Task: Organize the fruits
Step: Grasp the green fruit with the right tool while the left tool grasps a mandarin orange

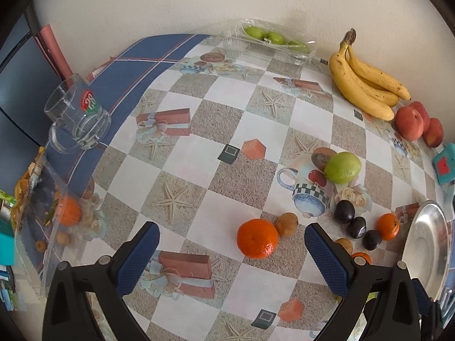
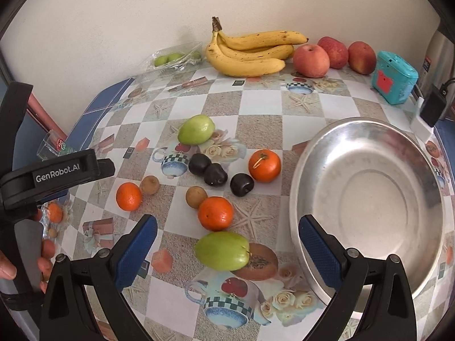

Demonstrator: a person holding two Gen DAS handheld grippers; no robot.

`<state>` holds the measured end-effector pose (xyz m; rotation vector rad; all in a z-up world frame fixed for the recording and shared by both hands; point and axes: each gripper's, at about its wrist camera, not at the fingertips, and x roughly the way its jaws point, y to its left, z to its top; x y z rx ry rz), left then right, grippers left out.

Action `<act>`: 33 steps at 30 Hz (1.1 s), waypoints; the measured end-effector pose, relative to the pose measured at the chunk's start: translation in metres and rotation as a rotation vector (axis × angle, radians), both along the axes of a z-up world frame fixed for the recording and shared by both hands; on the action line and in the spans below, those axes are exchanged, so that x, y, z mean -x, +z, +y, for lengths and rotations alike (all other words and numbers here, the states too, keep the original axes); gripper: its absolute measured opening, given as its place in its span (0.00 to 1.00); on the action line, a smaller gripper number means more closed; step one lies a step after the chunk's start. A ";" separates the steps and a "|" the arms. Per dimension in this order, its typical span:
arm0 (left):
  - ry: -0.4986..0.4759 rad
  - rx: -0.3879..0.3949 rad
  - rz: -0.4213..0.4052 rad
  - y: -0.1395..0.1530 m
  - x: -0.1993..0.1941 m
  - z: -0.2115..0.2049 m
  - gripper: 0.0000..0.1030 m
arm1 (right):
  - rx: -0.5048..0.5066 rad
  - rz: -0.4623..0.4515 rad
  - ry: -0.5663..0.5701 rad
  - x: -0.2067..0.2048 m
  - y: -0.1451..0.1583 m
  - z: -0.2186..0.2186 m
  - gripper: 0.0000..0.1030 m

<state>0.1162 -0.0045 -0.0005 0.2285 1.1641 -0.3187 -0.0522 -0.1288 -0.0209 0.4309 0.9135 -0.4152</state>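
A table (image 2: pixel 256 130) stands against a plain off-white wall (image 2: pixel 113 14), covered by a glossy oilcloth printed with grey and white checks, starfish, gift boxes and teacups; a blue cloth with thin stripes shows at its far left corner (image 1: pixel 159 54).

The fruit lies scattered on this surface. Along the wall rest a bunch of bananas (image 2: pixel 250 51), three red apples (image 2: pixel 311 60) just beside it, and a clear plastic tray (image 1: pixel 270 42) holding small green fruits. Mid-table lie a green fruit (image 2: pixel 196 129), three dark plums (image 2: pixel 216 174) close together, several oranges (image 2: pixel 264 165) and two small brown fruits (image 2: pixel 196 196). A second green fruit (image 2: pixel 222 250) lies nearest the right gripper, touching an orange behind it. A wide steel bowl (image 2: pixel 366 199) sits to the right of the fruit.

A glass mug (image 1: pixel 76 113) stands on the blue cloth, and a turquoise box (image 2: pixel 394 77) sits near the apples.

The left gripper (image 1: pixel 231 250) hangs above the table with its blue-padded fingers (image 1: pixel 139 258) wide apart, an orange (image 1: pixel 257 238) lying between them further off. The right gripper (image 2: pixel 227 247) likewise has its fingers spread, holding nothing.
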 end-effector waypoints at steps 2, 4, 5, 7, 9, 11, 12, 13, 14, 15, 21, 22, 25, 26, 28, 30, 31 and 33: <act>-0.009 0.015 0.004 -0.005 0.001 -0.002 1.00 | -0.005 0.016 0.010 -0.003 -0.004 0.001 0.97; -0.030 0.010 0.010 -0.009 0.002 -0.006 1.00 | -0.017 0.024 0.016 -0.003 -0.008 0.002 0.97; -0.041 0.006 0.011 -0.011 0.003 -0.008 1.00 | -0.020 0.030 0.013 -0.003 -0.010 0.002 0.97; -0.052 -0.002 0.011 -0.015 0.004 -0.011 1.00 | -0.031 0.034 0.010 -0.002 -0.011 0.001 0.97; -0.052 -0.011 0.010 -0.018 0.004 -0.011 1.00 | -0.040 0.031 0.010 -0.001 -0.012 0.000 0.97; -0.043 -0.020 0.008 -0.021 0.004 -0.009 1.00 | -0.039 0.032 0.017 -0.001 -0.013 0.002 0.97; -0.034 -0.018 0.008 -0.023 0.003 -0.007 1.00 | -0.036 0.037 0.021 -0.002 -0.013 0.003 0.97; -0.024 -0.011 0.010 -0.023 0.002 -0.005 1.00 | -0.034 0.043 0.024 -0.002 -0.014 0.003 0.97; -0.015 0.001 0.016 -0.025 0.001 -0.003 1.00 | -0.036 0.048 0.025 -0.002 -0.015 0.004 0.97; -0.011 0.014 0.023 -0.026 0.000 -0.002 1.00 | -0.039 0.051 0.027 -0.003 -0.016 0.004 0.97; -0.011 0.042 0.067 -0.039 -0.001 -0.001 0.95 | -0.040 0.074 0.036 -0.004 -0.022 0.007 0.97; -0.007 0.046 0.073 -0.041 -0.001 0.000 0.93 | -0.040 0.077 0.037 -0.004 -0.023 0.007 0.97; -0.007 0.054 0.080 -0.045 -0.002 0.000 0.88 | -0.035 0.086 0.039 -0.004 -0.025 0.009 0.96; -0.015 0.062 0.081 -0.046 -0.001 -0.001 0.85 | -0.034 0.091 0.040 -0.005 -0.027 0.009 0.96; -0.026 0.070 0.082 -0.047 -0.001 -0.004 0.81 | -0.036 0.099 0.039 -0.005 -0.030 0.009 0.93; -0.033 0.069 0.081 -0.047 0.000 -0.006 0.77 | -0.037 0.110 0.039 -0.006 -0.034 0.009 0.89; -0.035 0.069 0.081 -0.048 0.000 -0.007 0.75 | -0.037 0.115 0.040 -0.006 -0.036 0.009 0.89; -0.035 0.087 0.087 -0.047 -0.001 -0.007 0.68 | -0.037 0.125 0.044 -0.007 -0.039 0.009 0.87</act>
